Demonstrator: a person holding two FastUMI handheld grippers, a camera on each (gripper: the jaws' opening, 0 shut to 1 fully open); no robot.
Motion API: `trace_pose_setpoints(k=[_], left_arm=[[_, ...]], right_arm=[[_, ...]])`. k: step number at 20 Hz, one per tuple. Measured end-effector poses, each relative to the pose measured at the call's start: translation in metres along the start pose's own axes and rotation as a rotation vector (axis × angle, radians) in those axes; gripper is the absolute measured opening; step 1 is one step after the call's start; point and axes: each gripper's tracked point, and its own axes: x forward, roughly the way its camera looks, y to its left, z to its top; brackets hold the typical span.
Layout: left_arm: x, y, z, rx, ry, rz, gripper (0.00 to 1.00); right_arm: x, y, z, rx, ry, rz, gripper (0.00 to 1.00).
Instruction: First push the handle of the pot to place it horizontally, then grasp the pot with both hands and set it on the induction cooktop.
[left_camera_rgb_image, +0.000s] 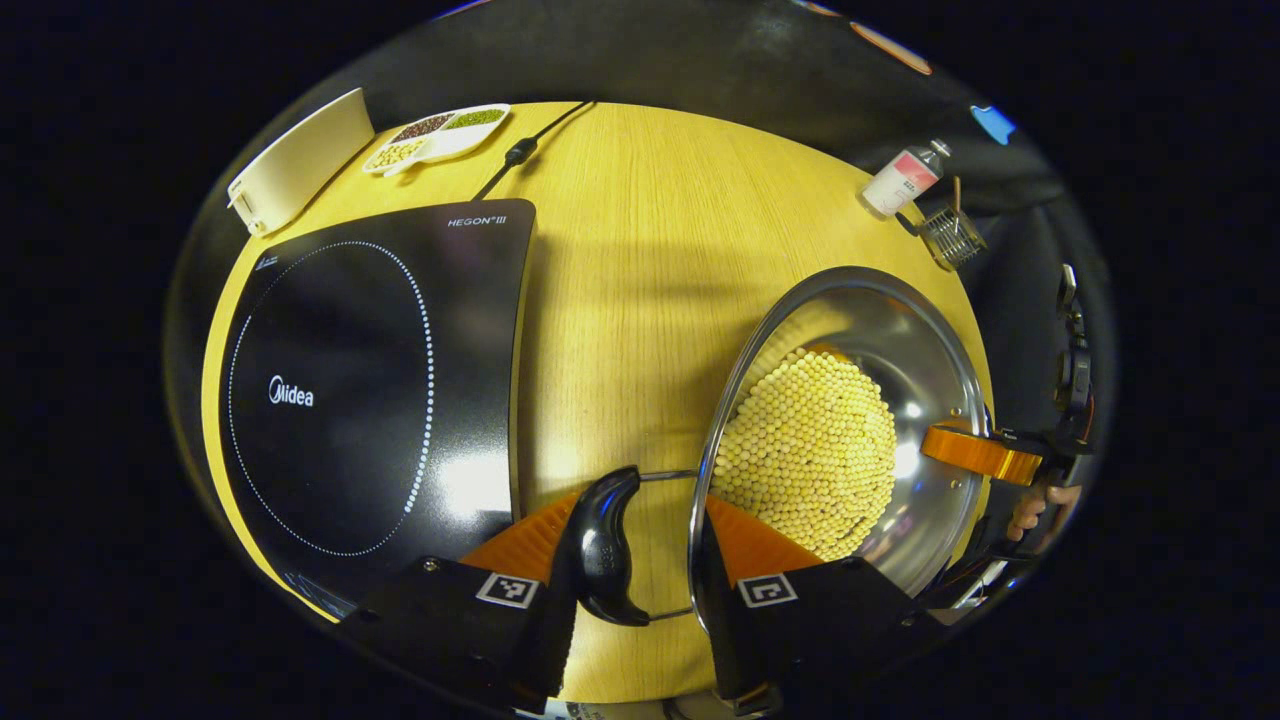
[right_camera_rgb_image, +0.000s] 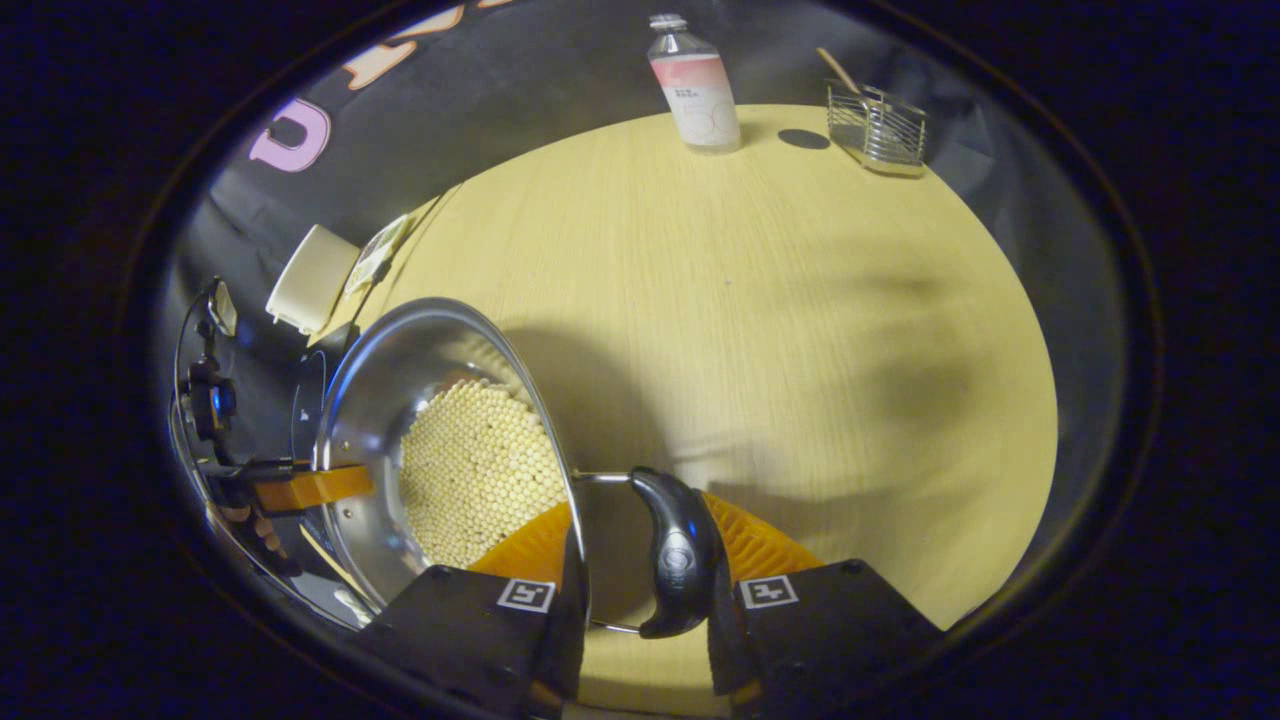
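Note:
A steel pot (left_camera_rgb_image: 930, 350) holding pale round beans (left_camera_rgb_image: 810, 440) is to the right of the black induction cooktop (left_camera_rgb_image: 370, 390), with a strip of wooden table (left_camera_rgb_image: 640, 250) between them. My left gripper (left_camera_rgb_image: 645, 505) is shut on the pot: one finger lies outside its black handle (left_camera_rgb_image: 600, 550), the other inside the wall. In the right gripper view, my right gripper (right_camera_rgb_image: 640, 520) grips the opposite black handle (right_camera_rgb_image: 680, 560) the same way, one finger inside the pot (right_camera_rgb_image: 380, 400). Each gripper also shows on the far rim in the other view. Whether the pot rests on the table is unclear.
A white box (left_camera_rgb_image: 300, 165), a divided dish of beans (left_camera_rgb_image: 440, 135) and the cooktop's cord (left_camera_rgb_image: 520, 150) lie behind the cooktop. A bottle (right_camera_rgb_image: 697, 85) and a wire basket (right_camera_rgb_image: 878, 128) stand at the table's far edge. A hand (left_camera_rgb_image: 1040, 510) holds the right gripper.

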Motion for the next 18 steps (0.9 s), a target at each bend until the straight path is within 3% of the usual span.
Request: trace_pose_setpoints(k=[1,2,8,9,11,15,16,18], left_arm=[[-0.002,-0.002,-0.001,-0.005,-0.001,-0.005,0.60],[-0.007,-0.005,-0.001,-0.003,-0.011,-0.008,0.60],[-0.033,0.002,0.000,0.010,-0.038,0.013,0.57],[-0.038,0.007,0.000,0.007,-0.043,0.022,0.57],[-0.051,0.017,0.000,0.010,-0.054,0.041,0.57],[-0.068,0.046,0.004,0.005,-0.072,0.053,0.58],[-0.071,0.054,0.004,0.005,-0.072,0.050,0.58],[-0.077,0.072,0.006,0.017,-0.082,0.039,0.57]], right_arm=[[-0.002,0.001,0.001,0.003,-0.004,0.000,0.46],[-0.003,0.002,0.002,0.000,-0.012,0.001,0.52],[-0.004,0.003,0.003,-0.006,-0.034,0.038,0.46],[-0.001,0.002,0.002,-0.010,-0.037,0.048,0.52],[0.001,0.002,0.002,-0.014,-0.038,0.068,0.46],[0.010,0.004,-0.001,-0.010,-0.045,0.081,0.52],[0.010,0.004,0.000,-0.010,-0.048,0.078,0.46],[0.008,0.004,0.001,-0.009,-0.053,0.069,0.46]])
